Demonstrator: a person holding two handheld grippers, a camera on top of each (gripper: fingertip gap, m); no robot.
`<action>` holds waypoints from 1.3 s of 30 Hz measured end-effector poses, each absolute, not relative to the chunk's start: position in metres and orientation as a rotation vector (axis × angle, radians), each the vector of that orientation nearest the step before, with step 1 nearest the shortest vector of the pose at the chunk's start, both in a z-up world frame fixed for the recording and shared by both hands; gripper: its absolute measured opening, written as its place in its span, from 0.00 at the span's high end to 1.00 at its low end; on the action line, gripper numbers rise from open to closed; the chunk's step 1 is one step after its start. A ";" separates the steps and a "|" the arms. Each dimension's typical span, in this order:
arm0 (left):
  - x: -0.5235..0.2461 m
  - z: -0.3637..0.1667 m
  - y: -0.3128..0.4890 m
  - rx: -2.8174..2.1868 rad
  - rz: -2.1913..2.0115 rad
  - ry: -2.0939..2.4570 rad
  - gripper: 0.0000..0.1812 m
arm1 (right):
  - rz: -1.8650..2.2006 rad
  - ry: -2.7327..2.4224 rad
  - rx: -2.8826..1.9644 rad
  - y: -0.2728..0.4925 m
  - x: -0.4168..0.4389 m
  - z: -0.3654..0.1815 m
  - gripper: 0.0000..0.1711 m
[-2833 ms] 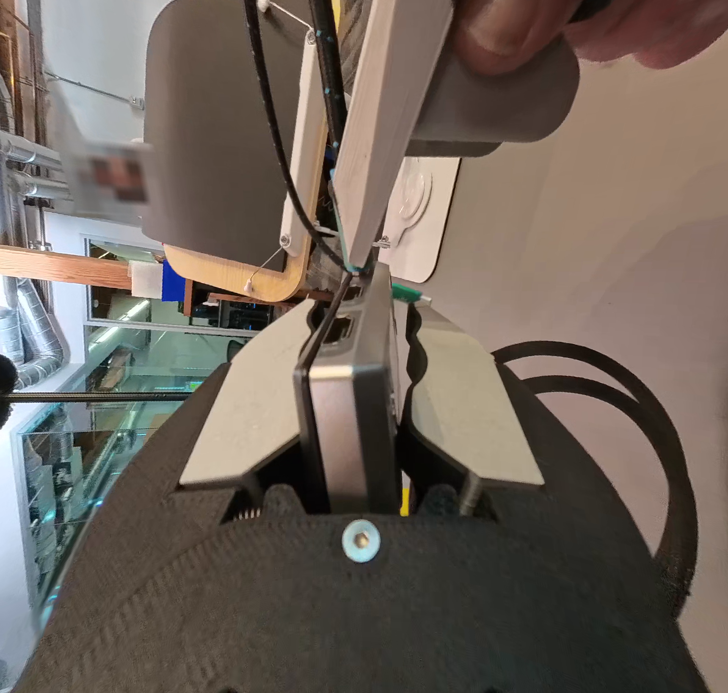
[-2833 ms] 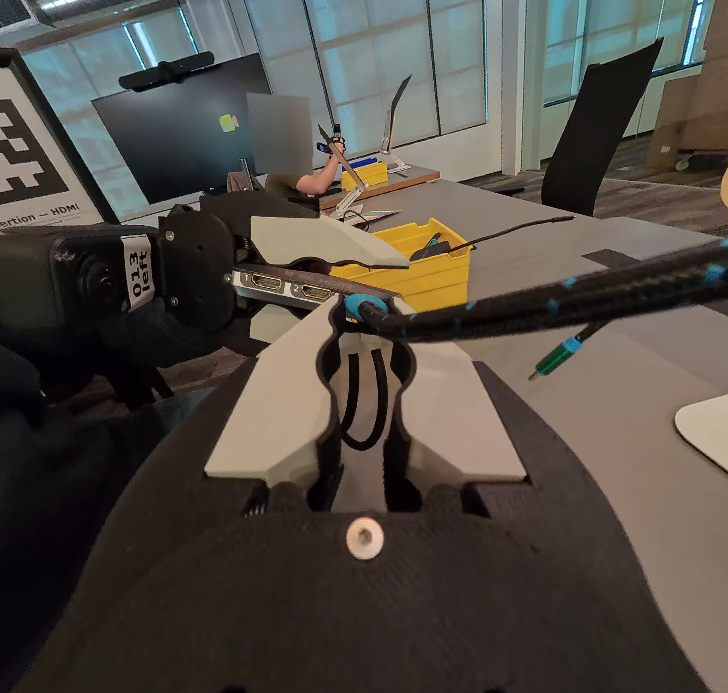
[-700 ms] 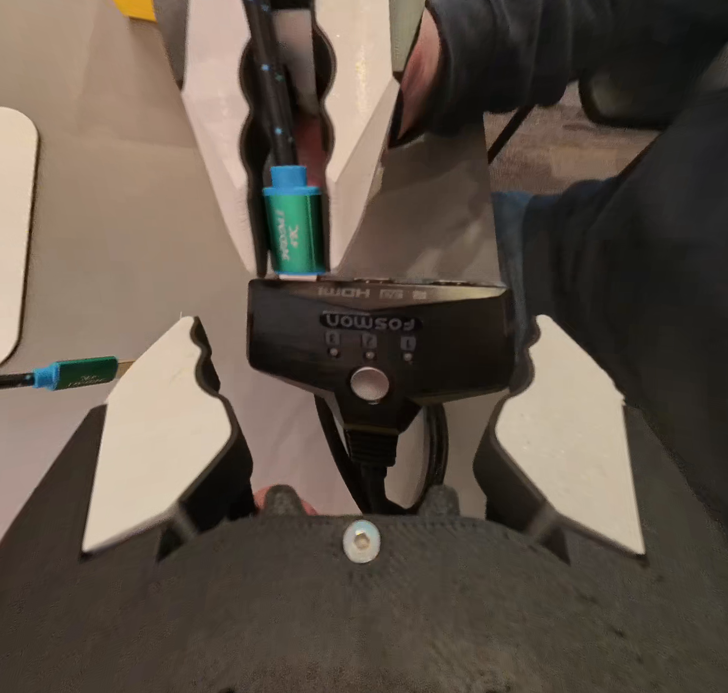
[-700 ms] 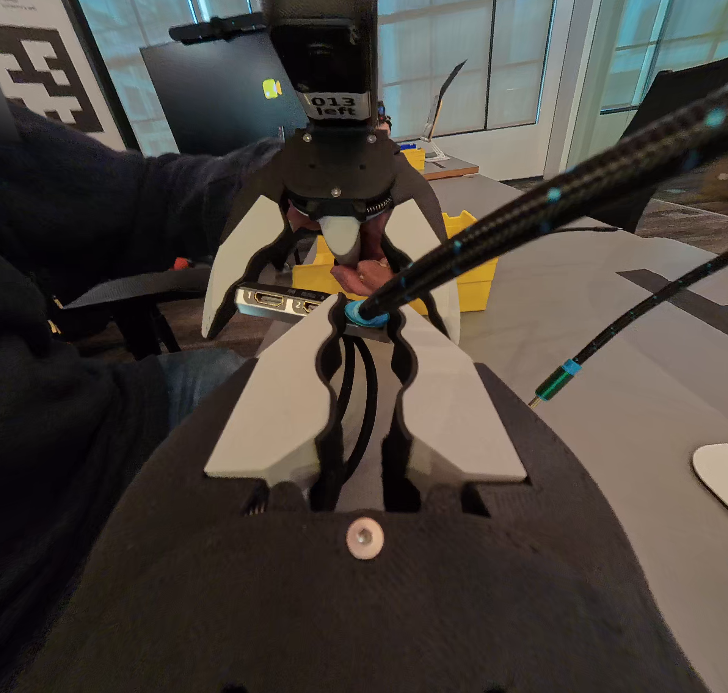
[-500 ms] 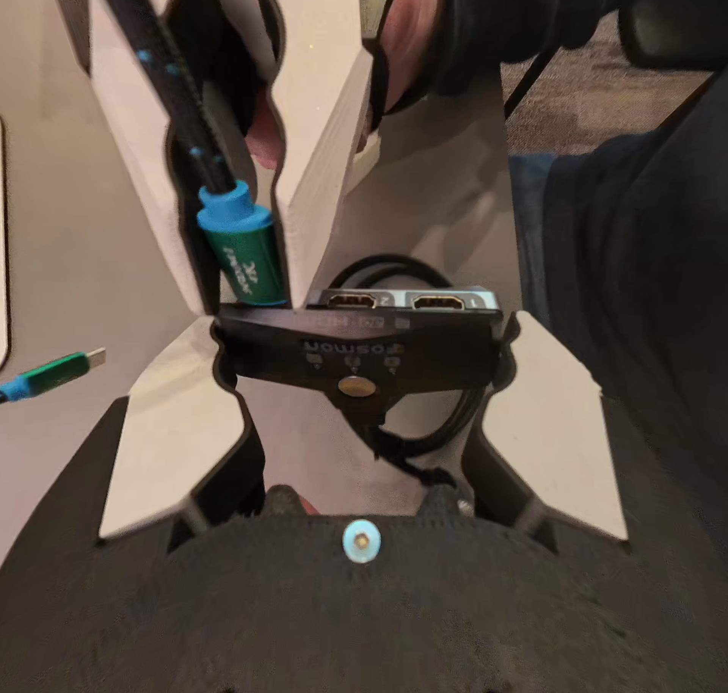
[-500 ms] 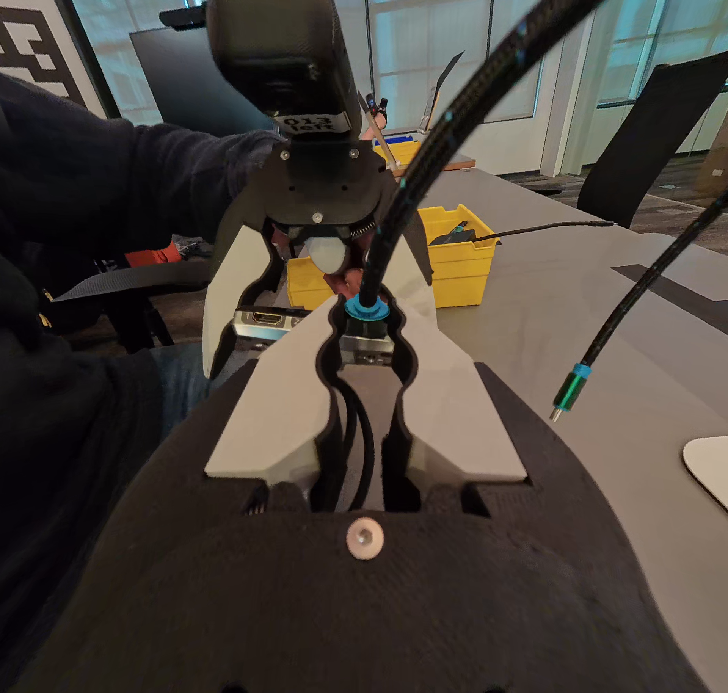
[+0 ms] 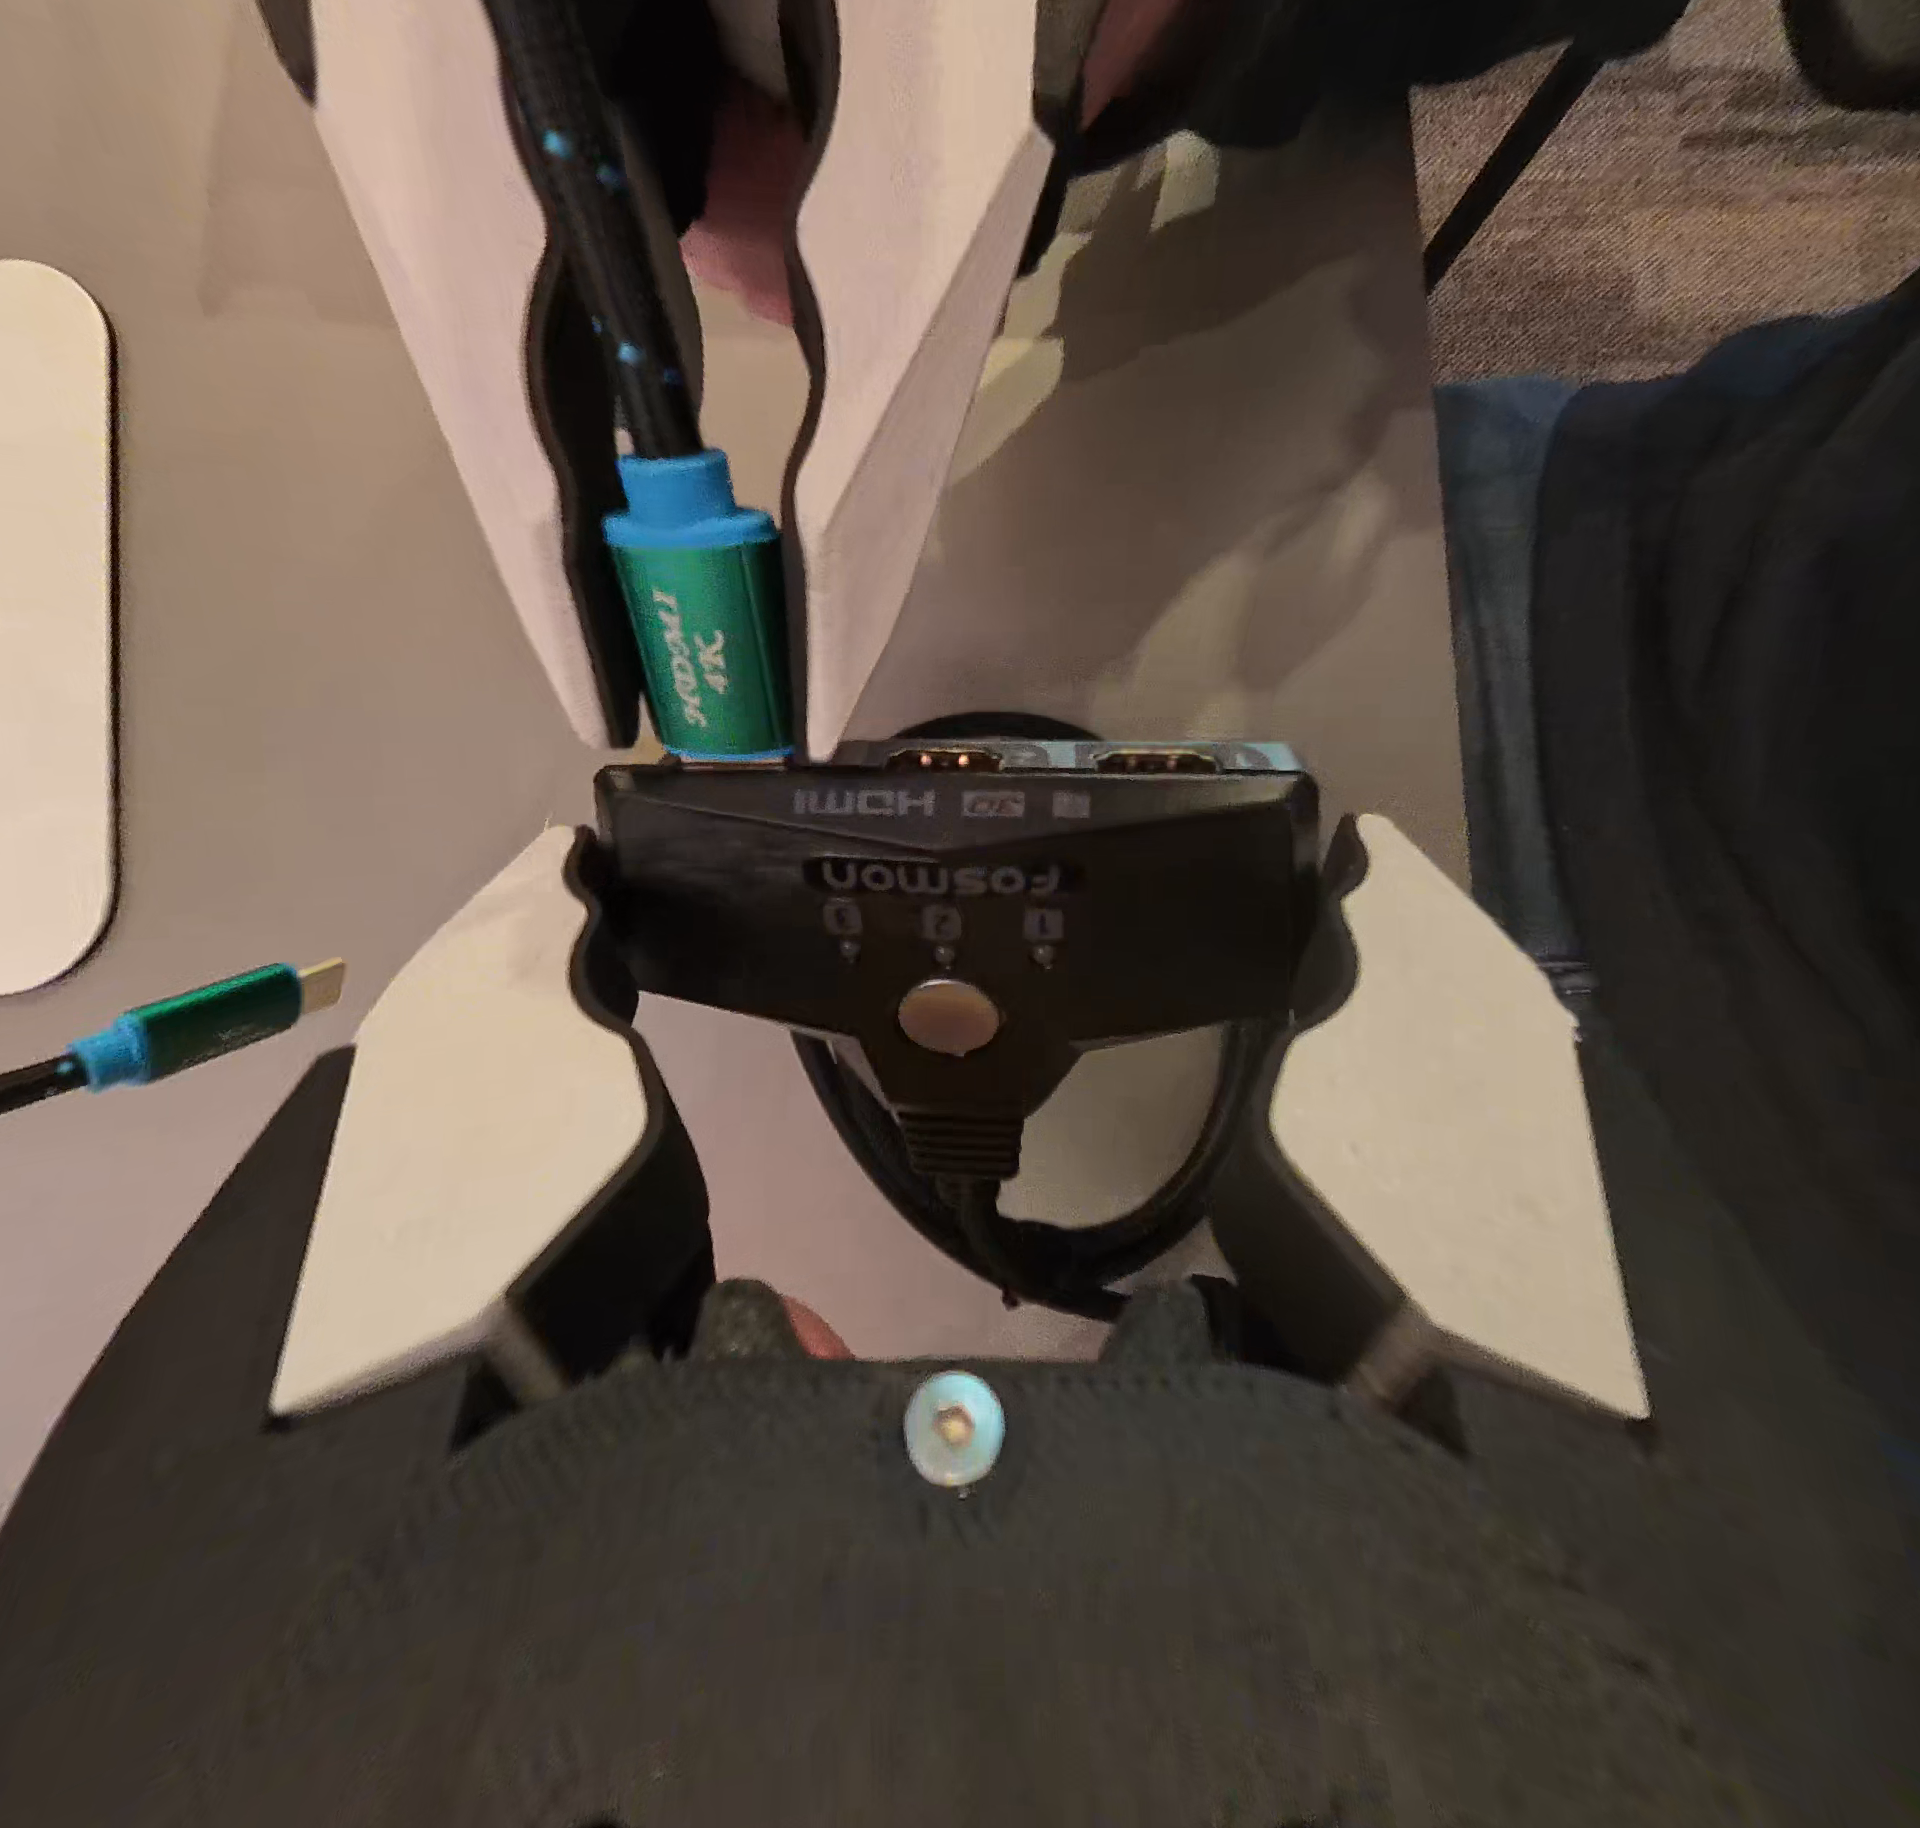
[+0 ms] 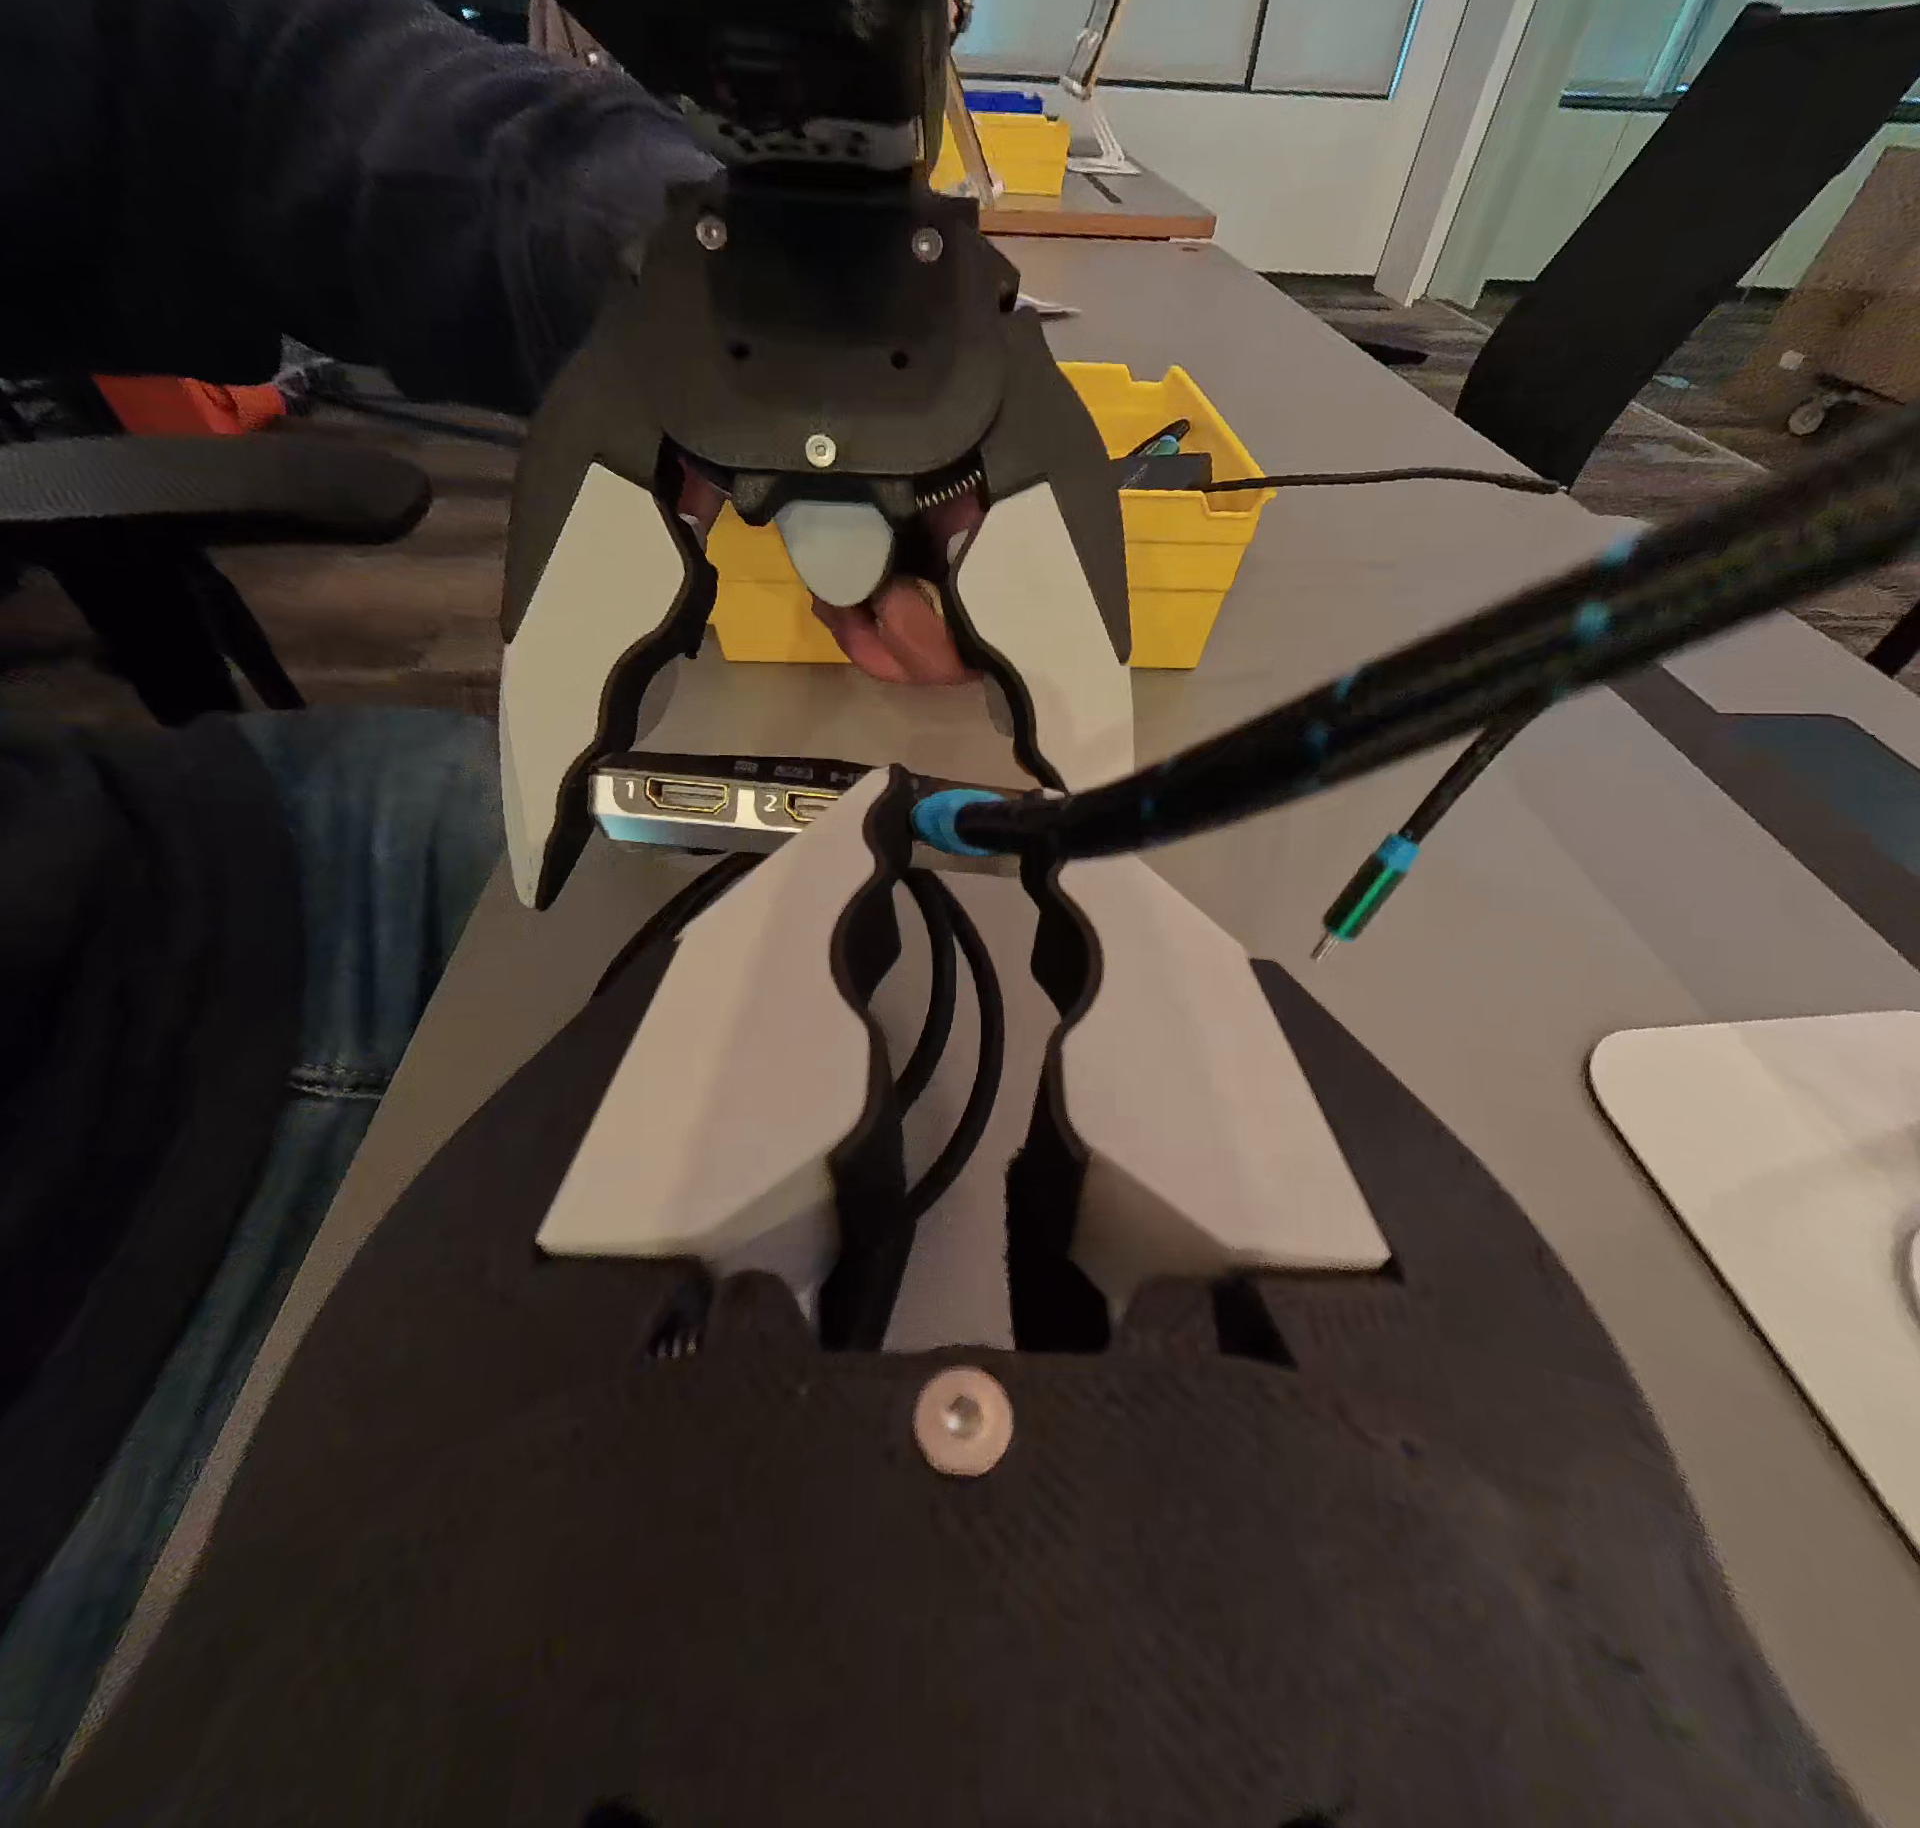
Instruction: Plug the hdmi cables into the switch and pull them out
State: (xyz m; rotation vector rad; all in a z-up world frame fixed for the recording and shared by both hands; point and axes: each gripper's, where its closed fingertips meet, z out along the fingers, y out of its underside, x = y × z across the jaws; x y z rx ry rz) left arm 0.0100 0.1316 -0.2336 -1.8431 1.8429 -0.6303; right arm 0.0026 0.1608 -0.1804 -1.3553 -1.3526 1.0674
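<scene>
**Switch Re-Gripped Across Its Width, Plug Seated at End Port**

Since 2.8 s ago, the left gripper point(image 7: 956, 895) has changed its hold: it then pinched the black box-shaped HDMI switch point(image 7: 956, 905) edge-on between nearly closed fingers, and it now spans the switch's full width with the top face up. Its light grey fingers stand wide apart, their black inner pads pressing the switch's two short ends. The switch sits level just above the grey table point(image 7: 208, 635), near the table's edge; its own black cord point(image 7: 1049, 1248) loops beneath it.

The right gripper point(image 8: 961, 822) is closed to a narrow gap on the green metal HDMI plug with blue collar point(image 7: 707, 625). That plug enters the end port on the switch's silver front face; a thin strip of its metal tip shows at the port. Its black braided cable with blue flecks point(image 8: 1455, 677) rises away to the right. The two neighbouring ports are unoccupied.

A second green-and-blue plug point(image 8: 1361, 890) lies loose on the table, well apart from the switch. A yellow plastic bin point(image 8: 1184, 531) stands behind the left gripper.
</scene>
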 end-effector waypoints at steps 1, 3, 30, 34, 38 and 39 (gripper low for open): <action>0.009 -0.233 0.134 -1.849 -0.594 1.851 0.31 | 1.092 -1.332 -1.359 0.161 0.003 -0.181 0.89; 0.004 -0.237 0.135 -1.871 -0.539 1.892 0.32 | 1.080 -1.343 -1.376 0.161 0.003 -0.187 0.89; -0.006 -0.241 0.132 -1.804 -0.359 2.039 0.32 | 0.981 -1.333 -1.293 0.151 -0.003 -0.178 0.89; -0.003 -0.238 0.133 -1.778 -0.391 2.035 0.32 | 0.817 -1.366 -1.246 0.152 -0.002 -0.174 0.90; 0.001 -0.239 0.132 -1.761 -0.410 2.026 0.32 | 0.675 -1.401 -1.209 0.151 0.000 -0.173 0.89; 0.000 -0.239 0.131 -1.764 -0.411 2.036 0.32 | 0.671 -1.407 -1.210 0.151 0.000 -0.174 0.89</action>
